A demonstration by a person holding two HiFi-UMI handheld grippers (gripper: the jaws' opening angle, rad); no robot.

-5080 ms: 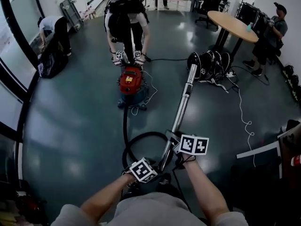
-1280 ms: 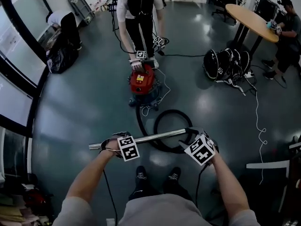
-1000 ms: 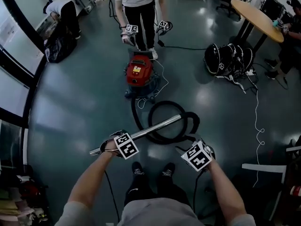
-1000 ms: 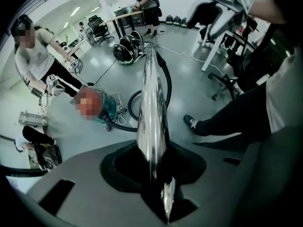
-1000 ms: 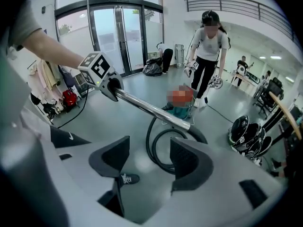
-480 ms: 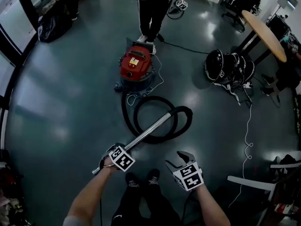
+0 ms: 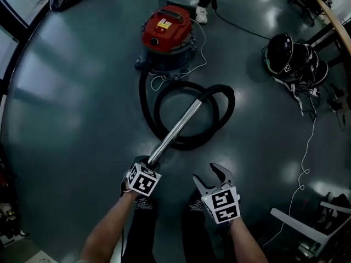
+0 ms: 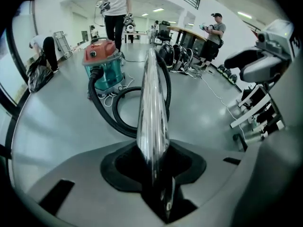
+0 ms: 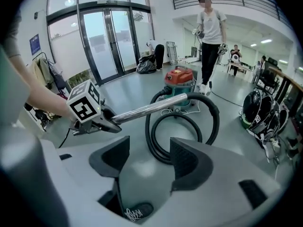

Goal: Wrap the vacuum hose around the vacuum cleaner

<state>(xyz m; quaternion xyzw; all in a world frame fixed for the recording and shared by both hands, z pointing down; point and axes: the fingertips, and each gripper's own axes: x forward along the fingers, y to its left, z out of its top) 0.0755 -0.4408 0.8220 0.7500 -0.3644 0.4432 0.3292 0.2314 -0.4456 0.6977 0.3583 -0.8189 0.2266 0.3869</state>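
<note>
The red vacuum cleaner (image 7: 164,29) stands on the floor ahead of me. Its black hose (image 7: 186,138) lies in loose loops on the floor in front of it. A shiny metal tube (image 7: 174,129) runs from the hose back to my left gripper (image 7: 148,163), which is shut on the tube's near end. In the left gripper view the tube (image 8: 152,103) rises straight out from between the jaws toward the vacuum cleaner (image 8: 102,63). My right gripper (image 7: 213,172) hangs open and empty beside it, apart from the tube; its view shows bare floor between the pads (image 9: 191,162).
Another person with grippers stands just behind the vacuum cleaner (image 9: 209,37). A pile of black helmets and gear (image 7: 290,56) lies at the right, with a white cable (image 7: 308,147) trailing across the floor. A white frame (image 7: 301,226) stands at the lower right. A thin white cord (image 7: 159,81) lies by the vacuum cleaner.
The tube swung from crosswise to pointing away toward the vacuum cleaner. My right gripper came off its far end and now hangs free. The vacuum cleaner looks closer.
</note>
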